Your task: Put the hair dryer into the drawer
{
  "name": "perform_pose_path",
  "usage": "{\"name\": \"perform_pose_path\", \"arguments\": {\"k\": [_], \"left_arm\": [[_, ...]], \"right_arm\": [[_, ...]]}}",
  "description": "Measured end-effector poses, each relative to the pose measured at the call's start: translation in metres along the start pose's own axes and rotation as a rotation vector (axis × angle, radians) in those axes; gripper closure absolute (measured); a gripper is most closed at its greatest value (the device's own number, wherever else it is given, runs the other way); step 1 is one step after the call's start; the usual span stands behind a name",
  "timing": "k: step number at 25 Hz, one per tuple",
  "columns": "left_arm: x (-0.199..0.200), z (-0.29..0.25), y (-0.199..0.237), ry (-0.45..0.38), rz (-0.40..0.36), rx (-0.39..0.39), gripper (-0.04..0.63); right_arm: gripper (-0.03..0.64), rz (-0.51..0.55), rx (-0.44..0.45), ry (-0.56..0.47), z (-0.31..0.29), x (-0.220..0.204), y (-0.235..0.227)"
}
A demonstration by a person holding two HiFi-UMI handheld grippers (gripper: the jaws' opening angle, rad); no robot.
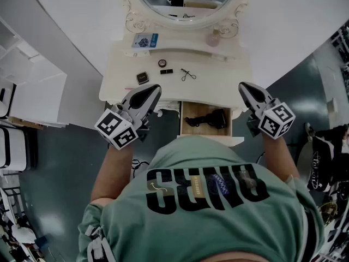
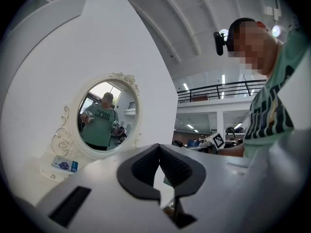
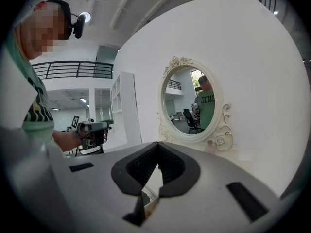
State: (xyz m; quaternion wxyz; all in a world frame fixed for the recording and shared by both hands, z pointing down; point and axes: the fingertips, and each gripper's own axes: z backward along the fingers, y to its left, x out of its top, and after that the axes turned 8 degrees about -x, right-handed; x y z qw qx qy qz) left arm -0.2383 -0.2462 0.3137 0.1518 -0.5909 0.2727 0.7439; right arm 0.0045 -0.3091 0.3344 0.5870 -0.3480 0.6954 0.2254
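The hair dryer (image 1: 210,119) is seen lying inside the open drawer (image 1: 192,110). The left tongs (image 1: 156,88) are held left of the drawer, the right tongs (image 1: 243,85) right of it, both closed on nothing.

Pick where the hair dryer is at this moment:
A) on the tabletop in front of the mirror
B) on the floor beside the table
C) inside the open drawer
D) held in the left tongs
C: the head view shows the black hair dryer lying in the open drawer under the tabletop, while the left tongs and right tongs are shut with nothing in them.
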Motion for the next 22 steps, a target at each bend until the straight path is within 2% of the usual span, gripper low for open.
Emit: {"name": "perform_pose_path", "arguments": {"k": [22], "left_arm": [[-0.0061,0.0015,0.0001,-0.002,0.016,0.007,0.586]], "right_arm": [[0.624,0.008,0.009,0.021,0.0001,-0.0064,0.0032]]}}
